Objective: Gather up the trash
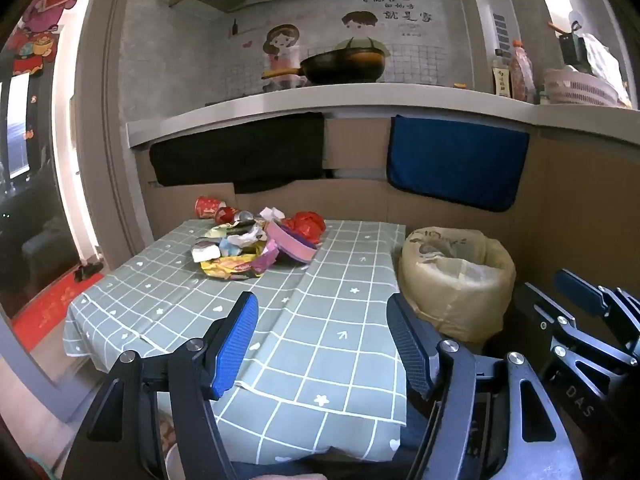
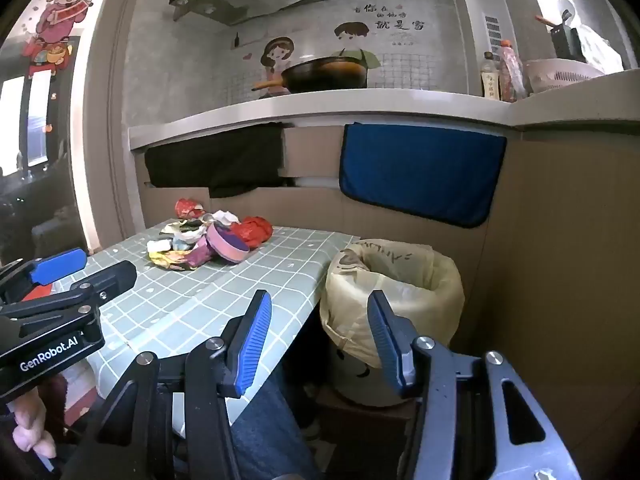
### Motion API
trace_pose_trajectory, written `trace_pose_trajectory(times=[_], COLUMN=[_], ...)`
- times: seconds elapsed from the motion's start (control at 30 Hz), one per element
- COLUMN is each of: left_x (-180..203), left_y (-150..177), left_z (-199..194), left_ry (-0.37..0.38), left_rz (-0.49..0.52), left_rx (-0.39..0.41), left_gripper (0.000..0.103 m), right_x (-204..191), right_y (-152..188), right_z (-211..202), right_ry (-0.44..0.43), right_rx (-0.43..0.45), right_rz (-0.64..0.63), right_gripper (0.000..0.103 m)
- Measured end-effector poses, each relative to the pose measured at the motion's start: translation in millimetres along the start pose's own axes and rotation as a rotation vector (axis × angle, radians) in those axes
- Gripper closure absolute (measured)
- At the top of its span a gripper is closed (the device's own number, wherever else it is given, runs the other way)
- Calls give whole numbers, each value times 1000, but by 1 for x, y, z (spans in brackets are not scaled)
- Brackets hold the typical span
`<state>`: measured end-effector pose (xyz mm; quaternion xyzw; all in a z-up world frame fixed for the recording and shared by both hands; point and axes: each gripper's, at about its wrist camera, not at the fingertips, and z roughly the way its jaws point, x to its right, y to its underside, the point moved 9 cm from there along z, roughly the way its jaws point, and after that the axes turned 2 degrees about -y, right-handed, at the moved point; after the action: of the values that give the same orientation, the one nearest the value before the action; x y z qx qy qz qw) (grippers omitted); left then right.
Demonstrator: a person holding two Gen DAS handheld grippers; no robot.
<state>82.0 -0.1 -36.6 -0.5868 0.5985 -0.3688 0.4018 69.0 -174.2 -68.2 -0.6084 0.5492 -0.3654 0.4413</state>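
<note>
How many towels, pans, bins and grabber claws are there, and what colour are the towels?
Blue towel: 1
Black towel: 1
Pan: 1
Trash bin: 1
Grabber claws: 2, the left gripper and the right gripper, both open and empty
Total: 6

Bin (image 2: 384,376) base behind right tongs (image 2: 320,344); wall lettering (image 1: 400,10) (small, blurred) unreadable.

Crumpled colourful trash pile (image 1: 256,242) lies on table's far end, near lined bin (image 1: 456,276).
</note>
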Motion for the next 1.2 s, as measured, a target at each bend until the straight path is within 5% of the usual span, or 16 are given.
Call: trace_pose_trajectory(times=[1.2], left_x=[1], left_y=[-7], left_z=[-4], left_ry=[-9], left_rz=[-4], left_rx=[17], left_gripper=[36], right_x=[1], right_y=[0], right_z=[-4], right_ry=[11], right_rx=[1], right_rz=[-7], right_gripper=[55])
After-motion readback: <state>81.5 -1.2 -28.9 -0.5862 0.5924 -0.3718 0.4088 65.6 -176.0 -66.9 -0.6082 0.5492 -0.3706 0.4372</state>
